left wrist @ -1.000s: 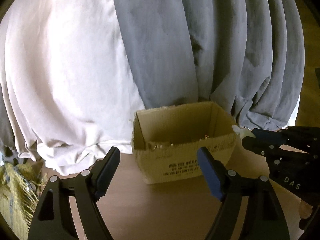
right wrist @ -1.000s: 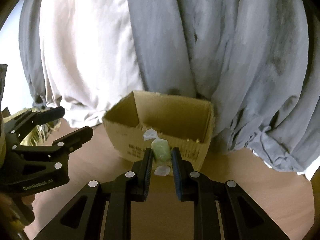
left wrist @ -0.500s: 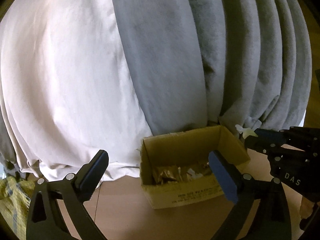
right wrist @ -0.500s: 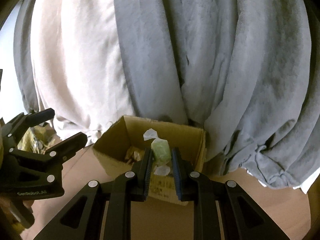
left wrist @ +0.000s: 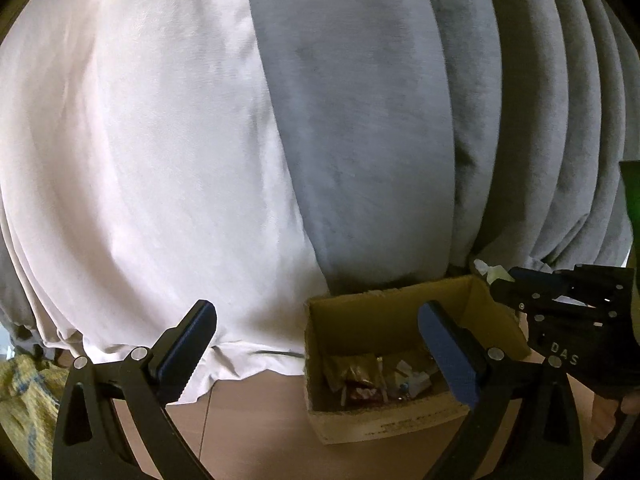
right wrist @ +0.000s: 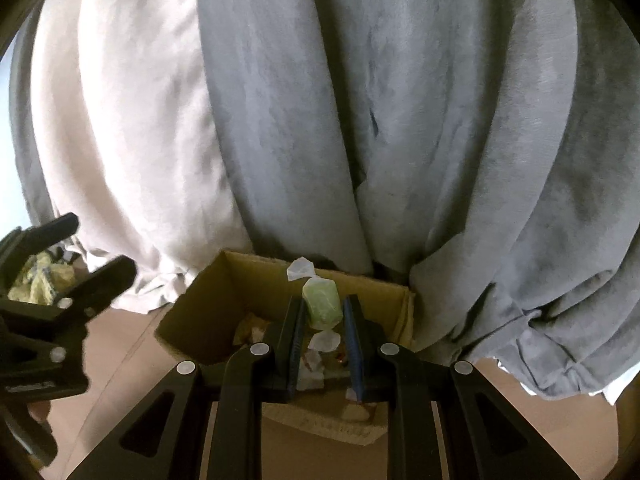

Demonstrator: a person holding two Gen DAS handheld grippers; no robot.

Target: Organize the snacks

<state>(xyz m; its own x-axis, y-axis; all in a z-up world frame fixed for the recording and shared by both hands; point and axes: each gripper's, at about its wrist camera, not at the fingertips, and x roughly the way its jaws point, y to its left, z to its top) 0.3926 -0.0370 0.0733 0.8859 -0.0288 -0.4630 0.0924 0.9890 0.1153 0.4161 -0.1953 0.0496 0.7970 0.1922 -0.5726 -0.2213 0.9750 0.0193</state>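
Observation:
An open cardboard box [left wrist: 372,320] stands on the wooden table and holds several wrapped snacks [left wrist: 360,376]. It also shows in the right wrist view [right wrist: 224,292]. My right gripper [right wrist: 323,312] is shut on a green wrapped candy [right wrist: 322,306] and holds it over the box opening. In the left wrist view the right gripper [left wrist: 508,280] reaches in above the box's right rim, the candy wrapper [left wrist: 486,269] at its tip. My left gripper [left wrist: 316,344] is open and empty, in front of the box. It also shows in the right wrist view [right wrist: 100,256].
White [left wrist: 140,160] and grey [left wrist: 380,140] curtains hang right behind the box. A yellow cloth [left wrist: 20,400] lies at the far left. Brown table surface [left wrist: 248,432] runs in front of the box.
Both grippers have risen and moved toward the box, so its inside now shows. The right gripper carried the green candy from in front of the box to over its opening.

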